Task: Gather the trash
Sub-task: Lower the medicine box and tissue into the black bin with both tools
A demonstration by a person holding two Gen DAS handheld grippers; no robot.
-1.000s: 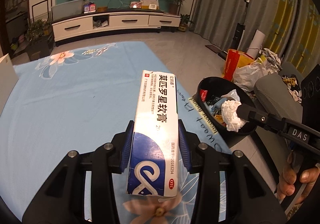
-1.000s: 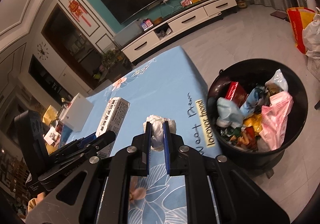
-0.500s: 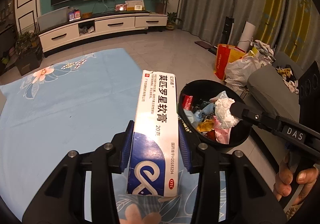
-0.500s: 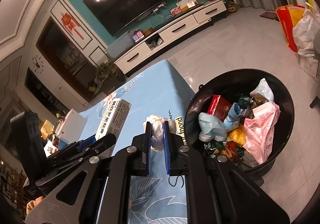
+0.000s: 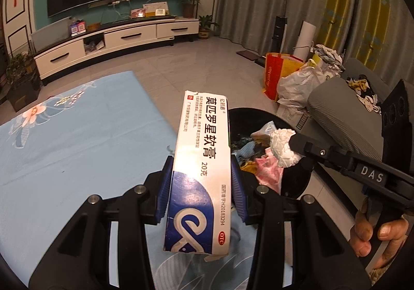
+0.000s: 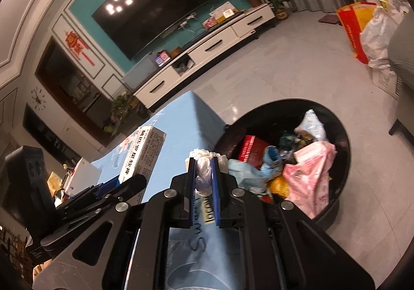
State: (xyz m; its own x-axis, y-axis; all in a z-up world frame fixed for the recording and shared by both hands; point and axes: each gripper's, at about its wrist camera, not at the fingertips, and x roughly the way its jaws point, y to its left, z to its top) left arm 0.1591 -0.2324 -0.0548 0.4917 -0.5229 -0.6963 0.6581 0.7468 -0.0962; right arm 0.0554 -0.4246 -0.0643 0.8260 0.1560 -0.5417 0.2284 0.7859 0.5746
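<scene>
My left gripper (image 5: 201,173) is shut on a white and blue ointment box (image 5: 200,160), held over the table's right edge by the black trash bin (image 5: 302,178). The box also shows in the right wrist view (image 6: 142,155). My right gripper (image 6: 203,163) is shut on a crumpled white tissue (image 6: 203,173). In the left wrist view the tissue (image 5: 283,146) hangs over the bin. The bin (image 6: 344,160) holds several wrappers and bags.
The table wears a blue flowered cloth (image 5: 64,147). A grey sofa arm (image 5: 341,114) stands just behind the bin. Bags (image 5: 289,78) sit on the floor beyond it. A white box (image 6: 82,178) lies on the table's left side.
Both grippers have moved right toward the bin. The tissue now hangs over the bin's opening, and the box's far end reaches the bin's rim.
</scene>
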